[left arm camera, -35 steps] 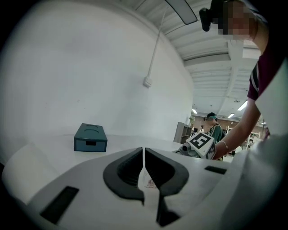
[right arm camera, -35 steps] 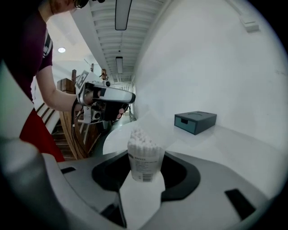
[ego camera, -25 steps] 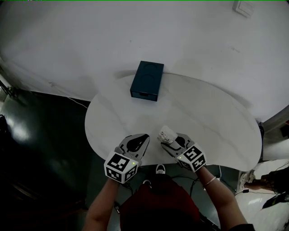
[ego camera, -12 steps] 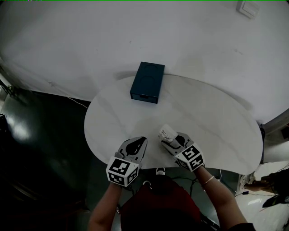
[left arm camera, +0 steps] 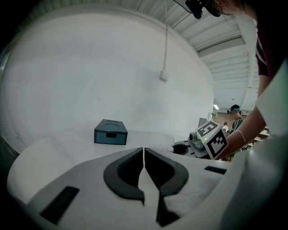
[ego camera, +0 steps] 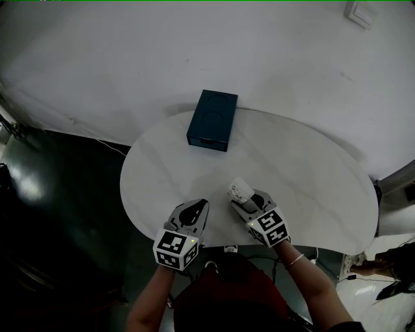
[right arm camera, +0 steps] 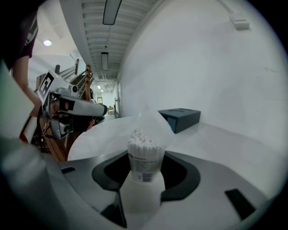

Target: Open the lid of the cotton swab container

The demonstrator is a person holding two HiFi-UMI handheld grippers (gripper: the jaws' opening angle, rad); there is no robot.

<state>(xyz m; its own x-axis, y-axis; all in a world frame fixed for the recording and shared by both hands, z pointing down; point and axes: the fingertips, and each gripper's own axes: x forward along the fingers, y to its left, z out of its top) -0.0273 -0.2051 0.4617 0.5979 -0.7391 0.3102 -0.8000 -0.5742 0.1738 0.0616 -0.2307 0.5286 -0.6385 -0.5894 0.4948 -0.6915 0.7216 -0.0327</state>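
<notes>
The cotton swab container (ego camera: 240, 192) is a small clear tub packed with white swabs, with a printed label on its side. My right gripper (ego camera: 243, 201) is shut on the container (right arm camera: 144, 158) and holds it upright above the near part of the round white table (ego camera: 311, 175). A faint clear shape rises behind the swab tips; whether it is the lid I cannot tell. To its left, my left gripper (ego camera: 200, 207) is shut and holds nothing. In the left gripper view its pads (left arm camera: 143, 155) meet. A small gap separates the two grippers.
A dark blue box (ego camera: 212, 120) with a drawer front sits at the table's far edge, by the white wall. It also shows as the blue box (left arm camera: 110, 132) and blue box (right arm camera: 180, 118). A wall switch (ego camera: 360, 11) is at top right. Dark floor lies to the left.
Both grippers have drifted a little toward the table's near edge, the right one carrying the container. Their jaws are unchanged.
</notes>
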